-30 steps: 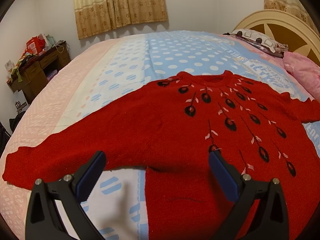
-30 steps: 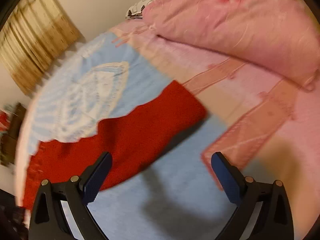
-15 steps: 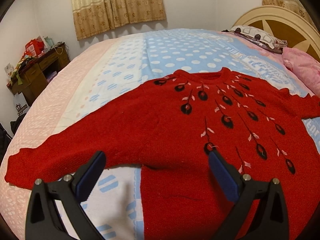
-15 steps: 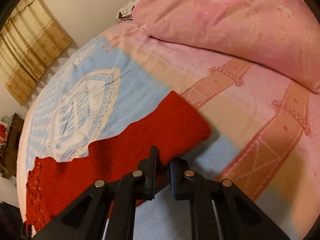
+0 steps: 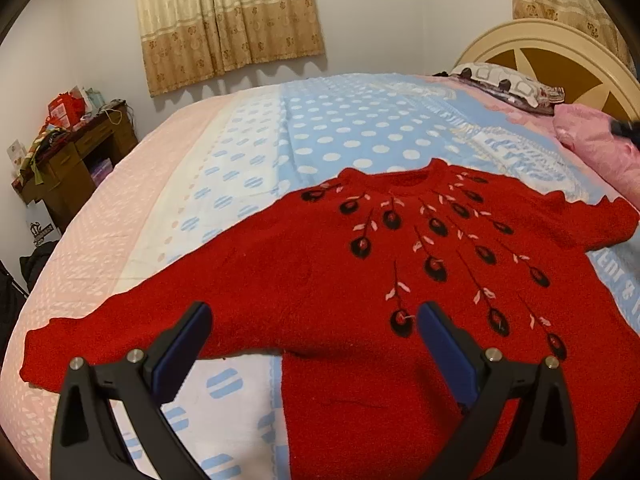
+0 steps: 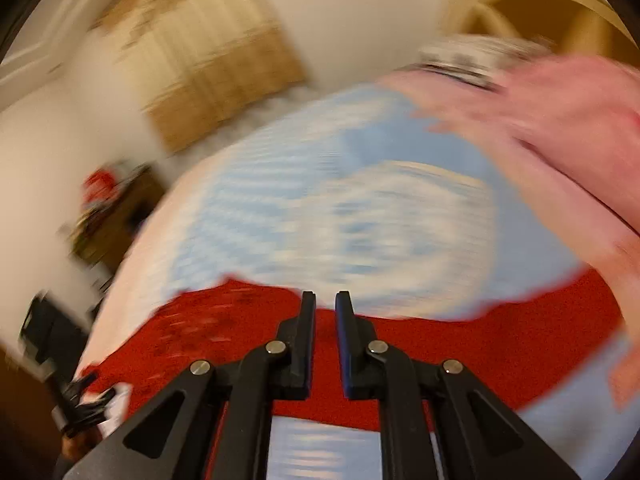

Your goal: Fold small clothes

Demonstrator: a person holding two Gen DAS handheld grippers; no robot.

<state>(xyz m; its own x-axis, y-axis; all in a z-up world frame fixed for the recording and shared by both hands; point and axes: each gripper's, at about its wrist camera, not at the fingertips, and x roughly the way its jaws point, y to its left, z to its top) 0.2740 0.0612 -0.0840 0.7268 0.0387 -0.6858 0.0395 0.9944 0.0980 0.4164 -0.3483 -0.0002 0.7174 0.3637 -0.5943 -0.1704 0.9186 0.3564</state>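
Note:
A red knitted sweater [image 5: 360, 272] with black and pink leaf motifs lies flat on the bed, front up, sleeves spread to both sides. My left gripper [image 5: 314, 334] is open and empty, hovering above the sweater's near left side by the armpit. In the blurred right wrist view, my right gripper [image 6: 325, 308] has its jaws nearly closed with a narrow gap, over the sweater's right sleeve [image 6: 480, 344]. I cannot tell whether cloth is pinched between them.
The bed has a blue, white and pink patterned cover [image 5: 352, 136]. Pink pillows [image 5: 596, 148] and a cream headboard [image 5: 560, 52] are at the right. A cluttered wooden desk [image 5: 68, 160] stands at the left wall, under curtains [image 5: 228, 20].
The right gripper closed from wide open to nearly shut and swung quickly left along the sleeve. The left gripper stayed open and rose slightly away from the sweater.

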